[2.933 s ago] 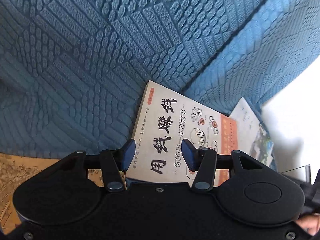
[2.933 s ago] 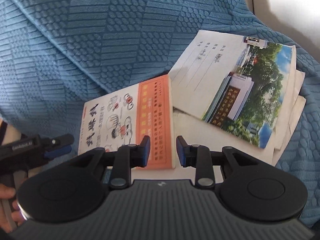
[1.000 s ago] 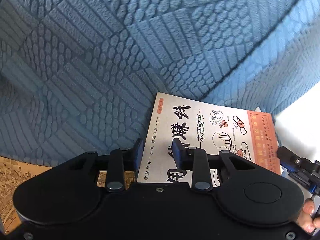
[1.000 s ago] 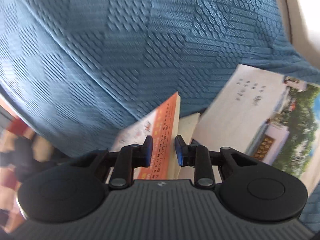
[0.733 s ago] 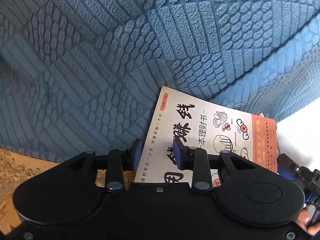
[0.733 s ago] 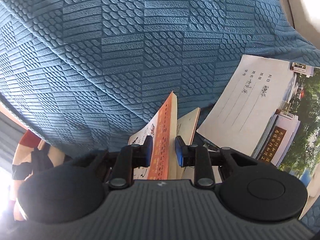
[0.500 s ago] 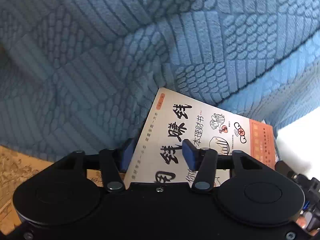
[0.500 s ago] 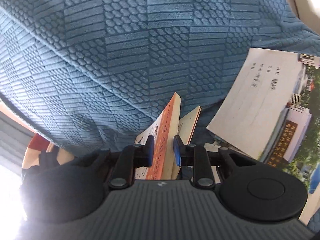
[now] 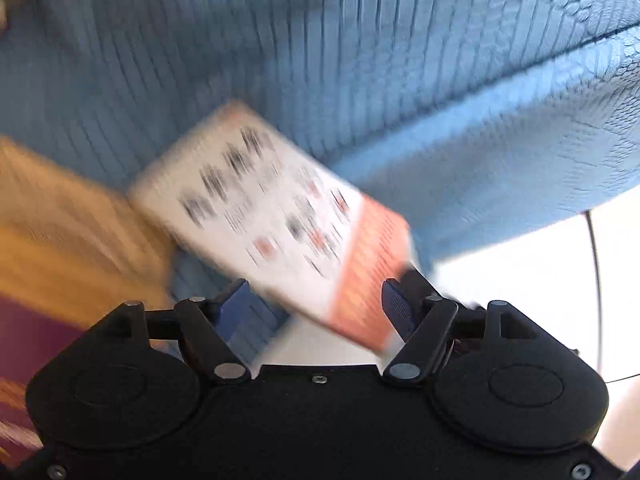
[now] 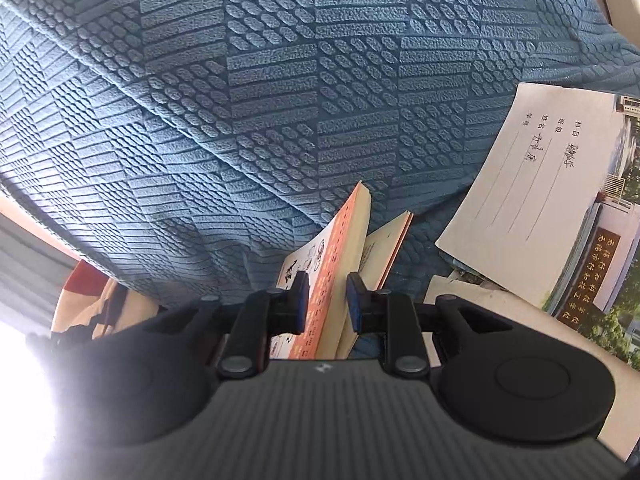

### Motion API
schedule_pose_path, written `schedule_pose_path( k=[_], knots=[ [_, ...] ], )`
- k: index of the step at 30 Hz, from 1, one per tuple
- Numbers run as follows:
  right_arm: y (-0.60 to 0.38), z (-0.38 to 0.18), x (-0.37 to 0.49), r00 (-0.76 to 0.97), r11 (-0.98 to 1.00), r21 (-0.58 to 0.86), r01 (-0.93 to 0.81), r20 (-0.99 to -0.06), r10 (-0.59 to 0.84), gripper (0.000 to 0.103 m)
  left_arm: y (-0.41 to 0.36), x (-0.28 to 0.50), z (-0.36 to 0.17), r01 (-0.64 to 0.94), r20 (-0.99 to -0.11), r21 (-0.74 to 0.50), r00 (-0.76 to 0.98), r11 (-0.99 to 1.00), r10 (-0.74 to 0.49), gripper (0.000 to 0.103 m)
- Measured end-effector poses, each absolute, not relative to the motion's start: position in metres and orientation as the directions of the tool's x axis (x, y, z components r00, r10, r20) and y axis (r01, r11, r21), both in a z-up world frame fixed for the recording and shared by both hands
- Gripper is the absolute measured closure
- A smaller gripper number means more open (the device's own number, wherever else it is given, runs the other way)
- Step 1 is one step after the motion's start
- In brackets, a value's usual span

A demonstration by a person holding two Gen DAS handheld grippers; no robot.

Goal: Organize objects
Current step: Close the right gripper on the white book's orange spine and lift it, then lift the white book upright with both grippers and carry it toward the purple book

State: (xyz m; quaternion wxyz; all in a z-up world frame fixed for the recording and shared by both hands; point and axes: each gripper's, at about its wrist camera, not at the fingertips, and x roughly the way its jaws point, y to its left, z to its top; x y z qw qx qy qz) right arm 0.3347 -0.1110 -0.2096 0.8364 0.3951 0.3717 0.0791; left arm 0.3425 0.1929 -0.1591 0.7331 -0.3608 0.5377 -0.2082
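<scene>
The right gripper (image 10: 327,300) is clamped on the orange-banded white paperback book (image 10: 340,256), tilted up off the blue textured sofa cover (image 10: 240,80), while the left gripper (image 9: 316,304) opens empty nearby, so stacking it with the photo-covered notebook (image 10: 540,208) on the right likely follows.

A home living room, judging by the blue textured sofa cover (image 10: 280,100) strewn with books (image 10: 540,200).

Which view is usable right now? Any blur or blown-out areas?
Left wrist: heavy motion blur, book cover print unreadable, white area at right overexposed. Right wrist: sharp, blue textured fabric and notebook handwriting crisp, but glare washes out the lower-left corner.
</scene>
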Motion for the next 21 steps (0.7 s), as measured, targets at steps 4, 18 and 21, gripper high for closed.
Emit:
schedule_pose_path(
  k=[4, 18, 21],
  knots=[
    [-0.11, -0.209, 0.334, 0.714, 0.669, 0.725, 0.162, -0.555, 0.428, 0.079, 0.172, 0.339, -0.185, -0.17, -0.607, -0.794, 0.276, 0.584, -0.745, 0.031],
    [-0.112, -0.212, 0.333, 0.715, 0.621, 0.764, 0.177, -0.534, 0.452, 0.079, 0.169, 0.342, -0.251, -0.427, -0.424, -0.865, 0.342, 0.263, -0.839, 0.038],
    [-0.111, -0.213, 0.333, 0.712, 0.616, 0.769, 0.171, -0.529, 0.463, 0.079, 0.162, 0.344, -0.26, -0.458, -0.404, -0.861, 0.347, 0.223, -0.846, 0.049]
  ],
)
